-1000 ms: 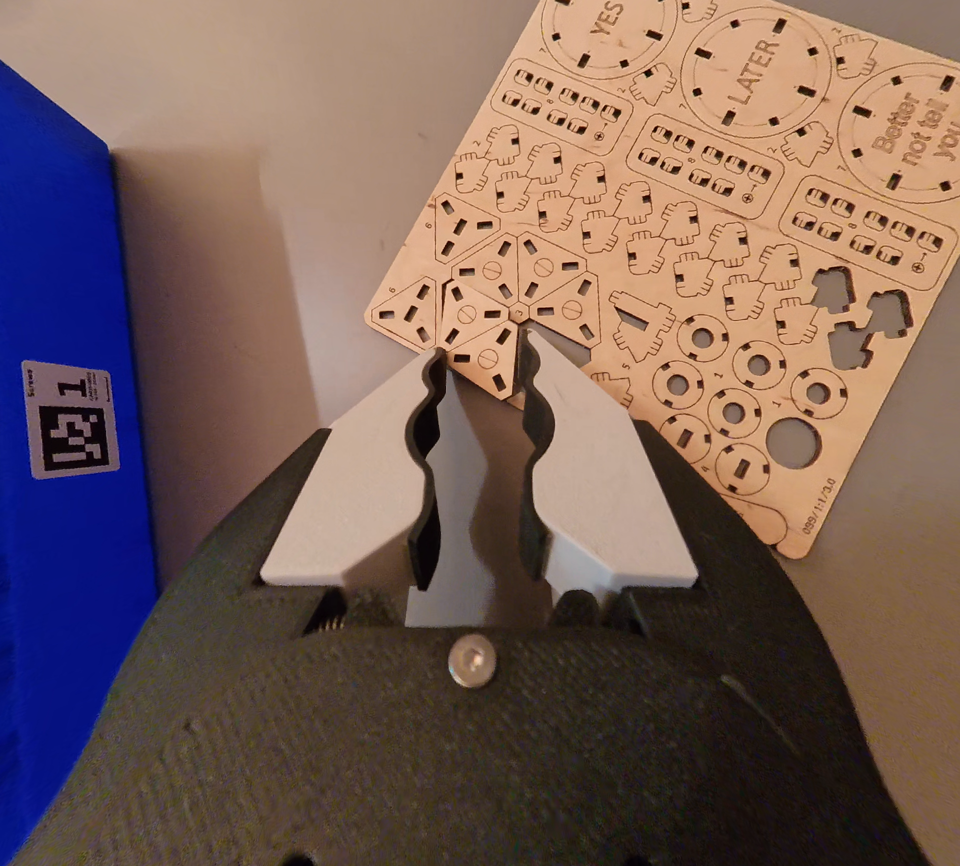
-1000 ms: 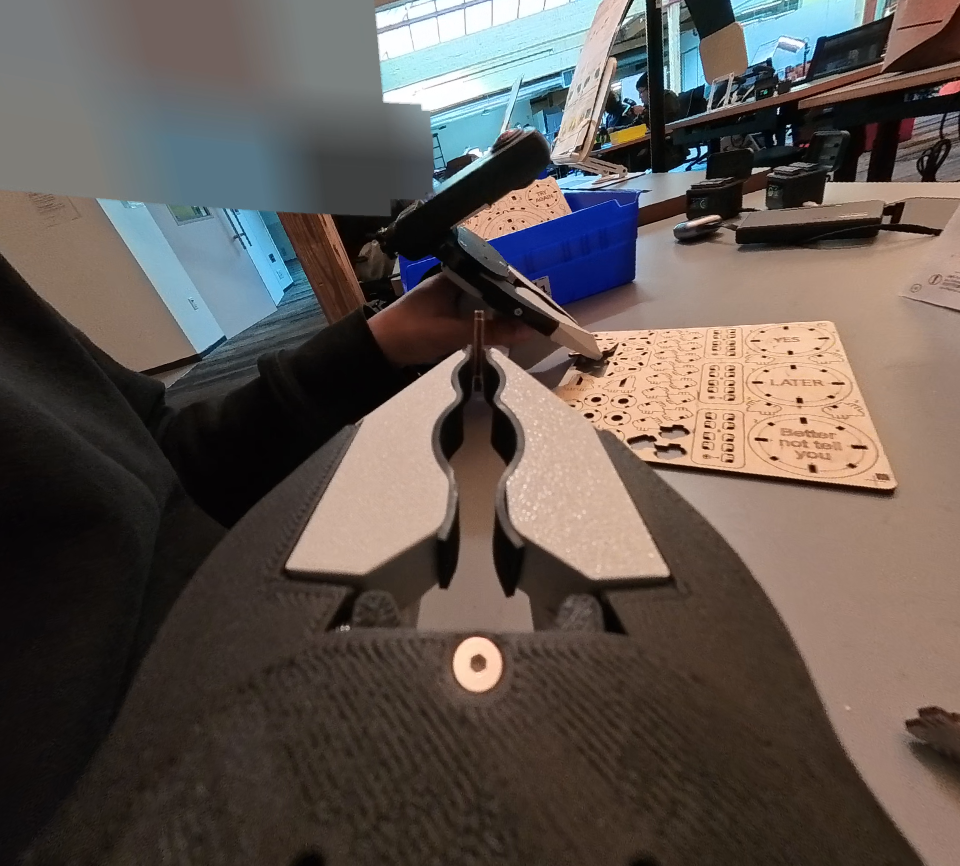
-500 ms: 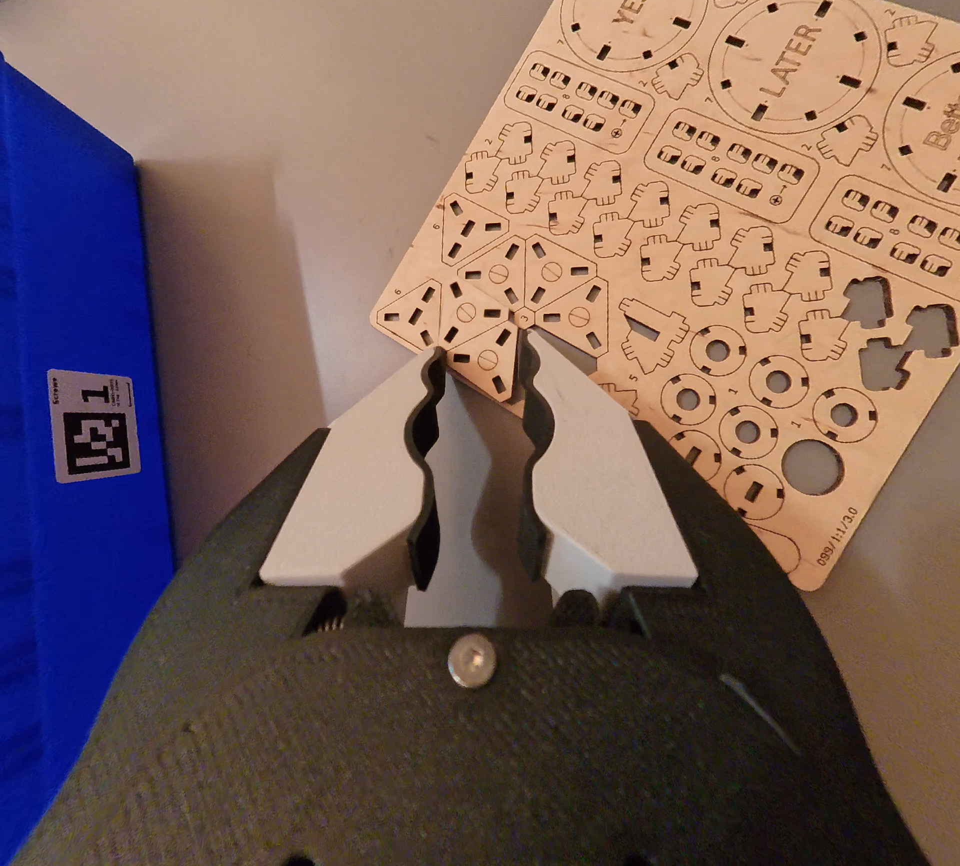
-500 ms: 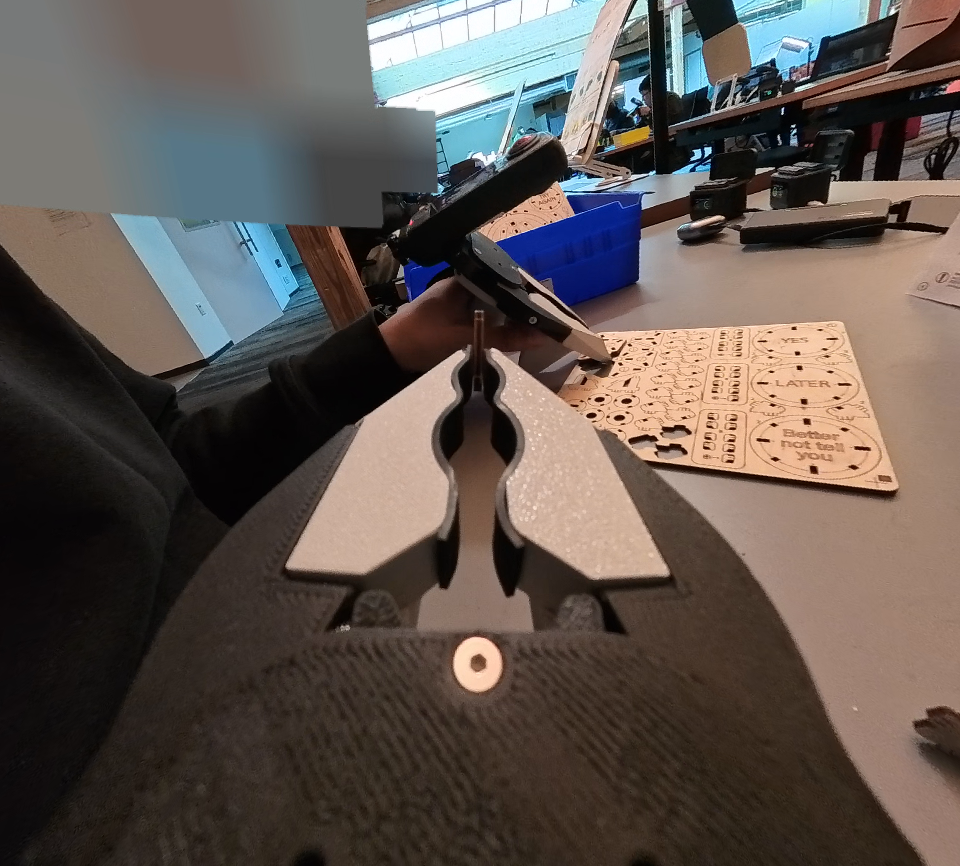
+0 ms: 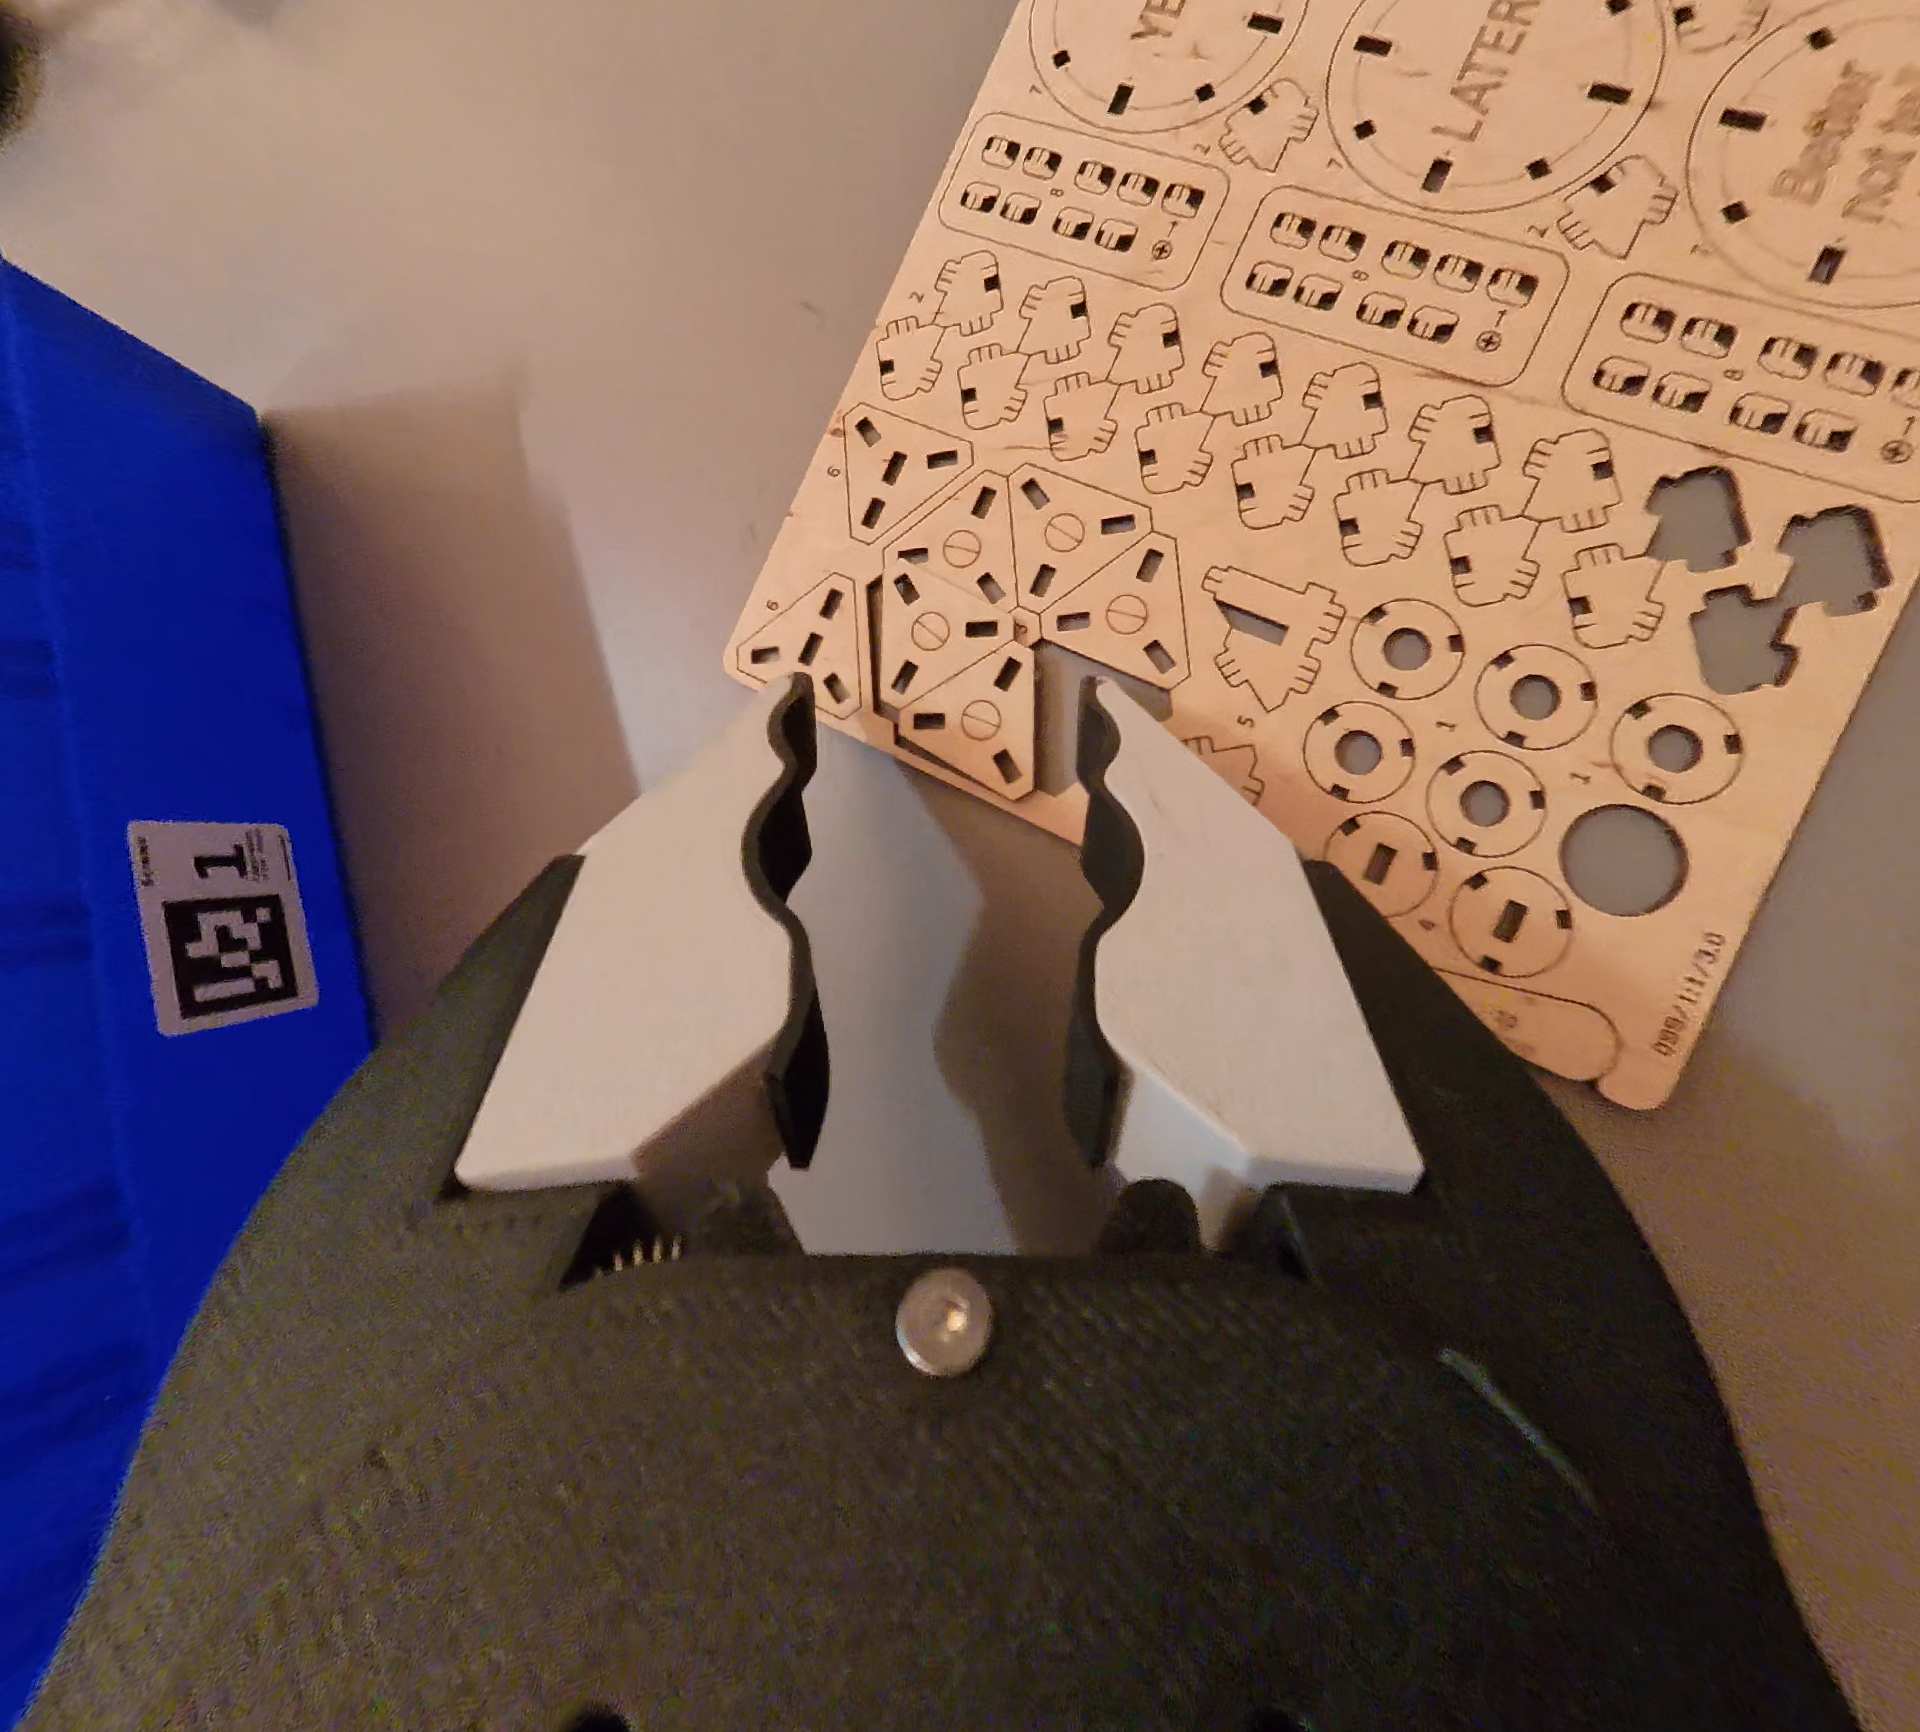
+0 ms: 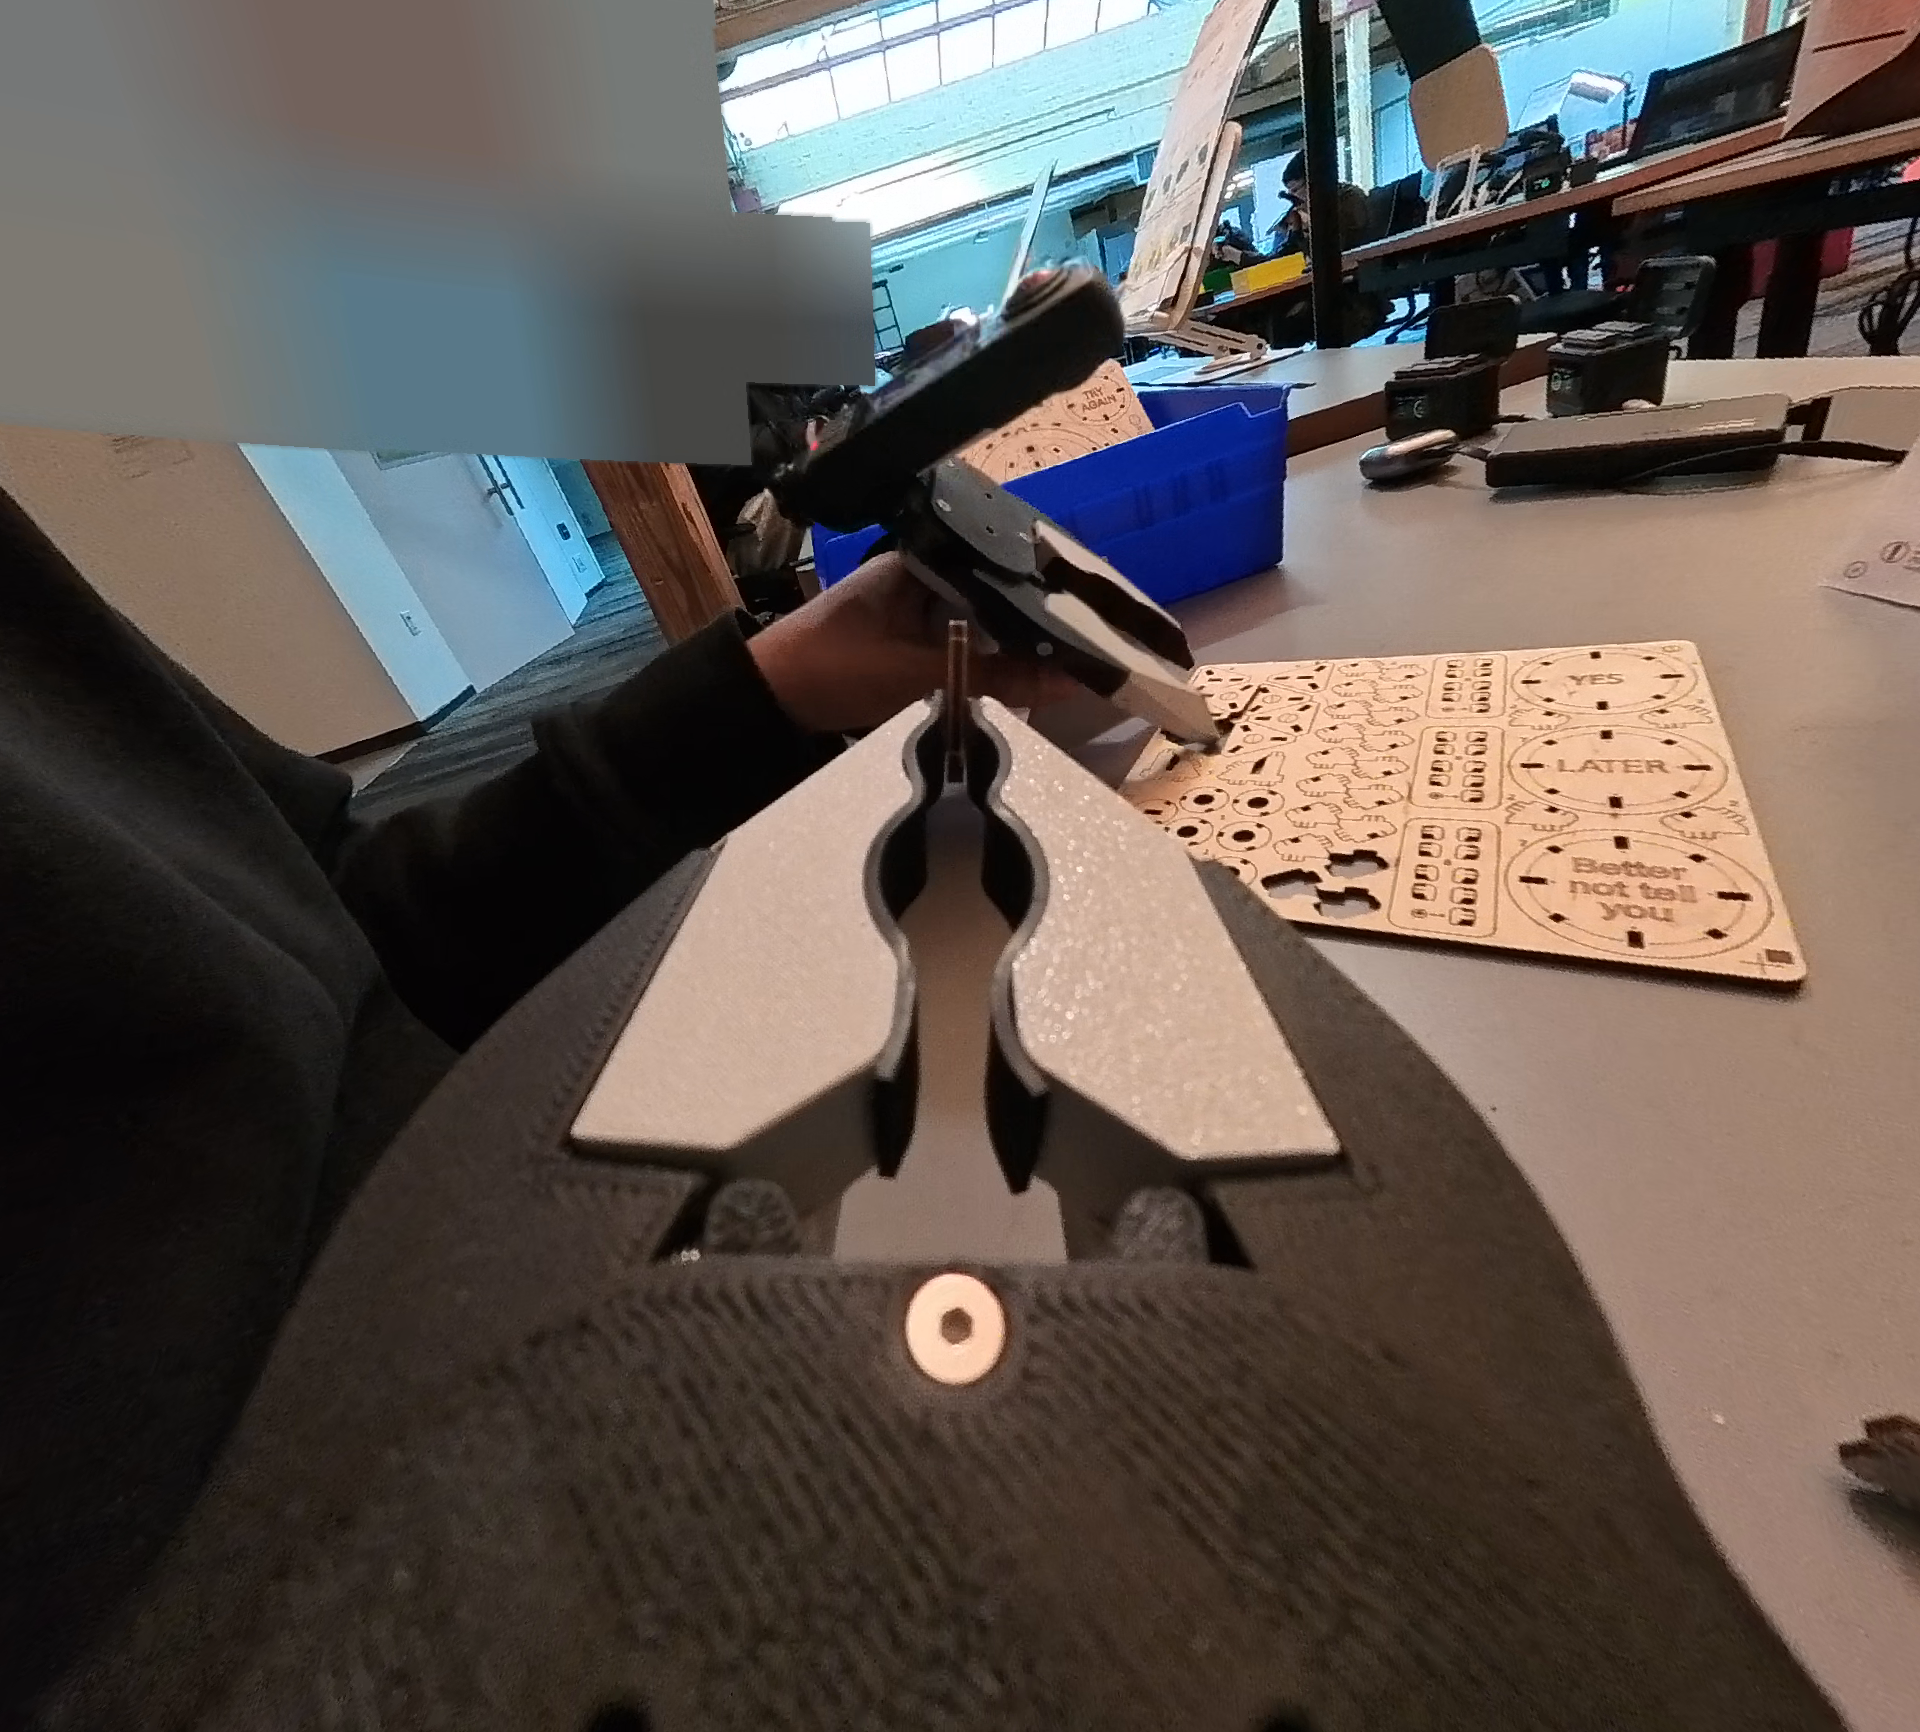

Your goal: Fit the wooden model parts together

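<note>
A laser-cut wooden puzzle sheet (image 5: pixel 1403 435) lies flat on the grey table. My left gripper (image 5: pixel 940 695) is open at the sheet's near-left corner. Two joined triangular pieces (image 5: pixel 961 674) sit skewed in their cut-out between the fingertips, with a gap to each pad. The right wrist view shows that gripper (image 6: pixel 1184 716) tilted down onto the sheet (image 6: pixel 1507 809), held by a hand. My right gripper (image 6: pixel 954 726) is shut on a thin wooden piece (image 6: pixel 956 664), seen edge-on and sticking up from the tips, held above the table's near edge.
A blue bin (image 5: pixel 125 643) with a square-code sticker (image 5: pixel 223 924) stands left of the sheet; it holds another wooden sheet (image 6: pixel 1070 425). Black devices (image 6: pixel 1642 435) and a paper (image 6: pixel 1881 570) lie farther back. A small dark piece (image 6: pixel 1886 1474) lies at the near right. The left gripper's tips are roughly 25 centimeters from the right gripper's.
My left gripper's jaws have opened wide from a narrower gap around the triangular pieces, which now sit shifted in the sheet. My right gripper stays shut on its thin piece.
</note>
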